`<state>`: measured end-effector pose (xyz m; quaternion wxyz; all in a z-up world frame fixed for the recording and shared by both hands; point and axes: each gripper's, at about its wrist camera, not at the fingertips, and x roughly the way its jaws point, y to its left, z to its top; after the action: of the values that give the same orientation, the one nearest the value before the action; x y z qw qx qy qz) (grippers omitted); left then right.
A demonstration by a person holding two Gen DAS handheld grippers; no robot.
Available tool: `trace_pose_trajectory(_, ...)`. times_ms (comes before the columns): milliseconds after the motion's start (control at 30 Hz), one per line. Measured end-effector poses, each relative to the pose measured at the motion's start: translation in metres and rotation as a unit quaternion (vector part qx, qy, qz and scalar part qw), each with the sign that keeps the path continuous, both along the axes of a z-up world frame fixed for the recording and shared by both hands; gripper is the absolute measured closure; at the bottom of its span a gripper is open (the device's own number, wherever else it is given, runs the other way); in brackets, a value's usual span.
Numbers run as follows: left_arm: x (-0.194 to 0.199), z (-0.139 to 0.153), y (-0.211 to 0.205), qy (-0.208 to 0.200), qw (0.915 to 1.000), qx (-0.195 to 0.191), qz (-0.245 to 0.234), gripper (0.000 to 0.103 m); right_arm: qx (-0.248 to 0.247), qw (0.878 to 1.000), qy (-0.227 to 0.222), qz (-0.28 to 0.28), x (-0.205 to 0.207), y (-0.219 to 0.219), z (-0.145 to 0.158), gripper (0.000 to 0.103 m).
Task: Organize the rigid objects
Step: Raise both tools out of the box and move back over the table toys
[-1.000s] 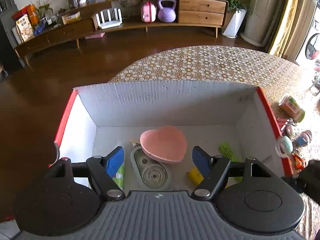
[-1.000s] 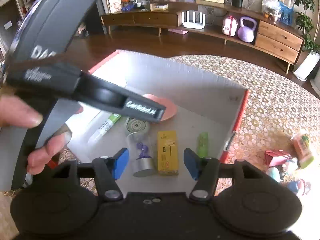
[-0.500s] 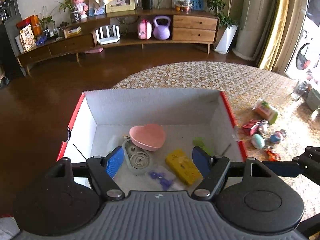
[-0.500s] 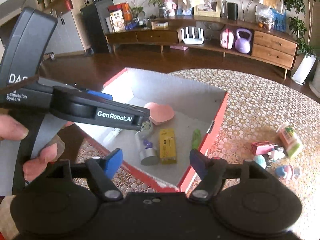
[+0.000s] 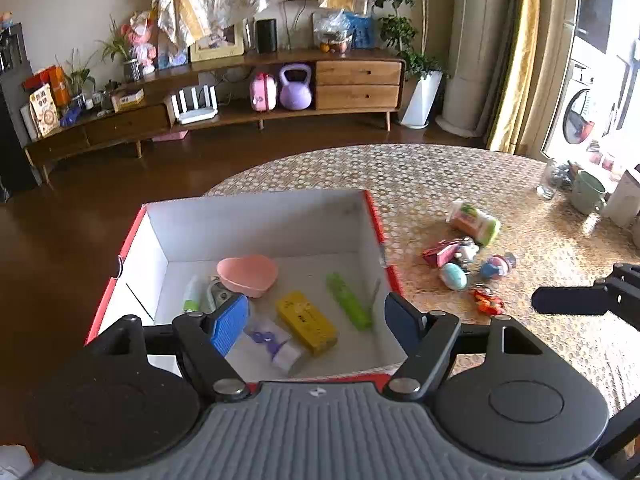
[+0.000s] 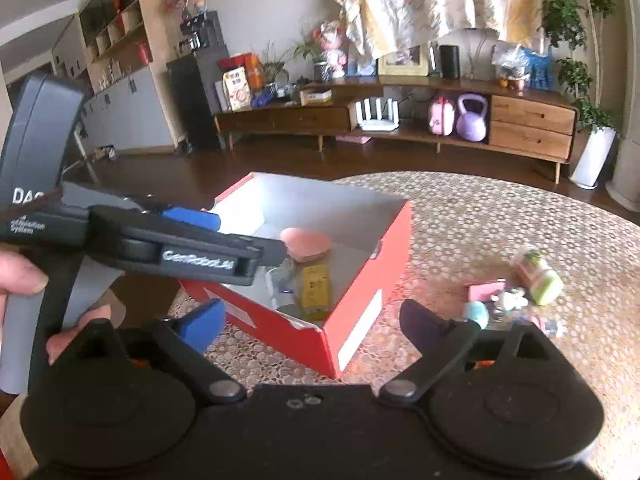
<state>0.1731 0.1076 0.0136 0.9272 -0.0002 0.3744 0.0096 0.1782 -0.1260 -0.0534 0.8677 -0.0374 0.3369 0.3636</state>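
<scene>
A red box with a white inside (image 5: pixel 256 220) (image 6: pixel 360 320) sits on the patterned table. It holds a pink heart dish (image 5: pixel 247 275) (image 6: pixel 306 242), a yellow block (image 5: pixel 306 322) (image 6: pixel 316 290), a green stick (image 5: pixel 349 306), a clear capsule with a purple figure (image 5: pixel 272 342) and a tape dispenser (image 5: pixel 216 300). My left gripper (image 5: pixel 316 324) is open and empty above the box's near edge. My right gripper (image 6: pixel 312 320) is open and empty, back from the box's near corner.
Several small toys lie on the table right of the box: a green and orange tube (image 5: pixel 474 222) (image 6: pixel 538 276), a pink carton (image 5: pixel 442 252), a blue egg (image 5: pixel 454 276) and small figures (image 5: pixel 498 266). A green mug (image 5: pixel 588 192) stands at the far right.
Both grippers have pulled up and back from the box, so it looks smaller and its red outer wall shows. Both stay open and empty.
</scene>
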Motion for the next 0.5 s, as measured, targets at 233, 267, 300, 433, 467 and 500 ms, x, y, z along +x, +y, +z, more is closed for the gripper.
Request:
trace_pose_trajectory(233,-0.022,0.004,-0.032,-0.023,0.9996,0.004,-0.018,0.017,0.025,0.999,-0.010,-0.024,-0.015,-0.046,0.002,0.001)
trace_pose_trajectory(267,-0.024,0.003,-0.036,-0.024,0.9995,0.003,-0.020,0.017,0.026,0.999,-0.010,-0.026,-0.017,-0.053,0.002,0.001)
trace_pose_trajectory(300,-0.026,0.003,-0.041,-0.025,0.9994,0.001,-0.023,0.017,0.026,0.999,-0.013,-0.032,-0.018,-0.059,0.001,0.001)
trace_pose_trajectory(433,-0.032,0.004,-0.058,-0.034,0.9988,-0.007,-0.034,0.017,0.028,0.998,-0.019,-0.045,-0.023,-0.083,-0.003,0.001)
trace_pose_trajectory(467,-0.033,0.004,-0.062,-0.036,0.9987,-0.007,-0.035,0.017,0.028,0.998,-0.023,-0.049,-0.024,-0.089,-0.004,0.000)
trace_pose_trajectory(500,-0.034,0.004,-0.066,-0.037,0.9986,-0.008,-0.037,0.016,0.027,0.998,-0.027,-0.053,-0.025,-0.094,-0.004,0.000)
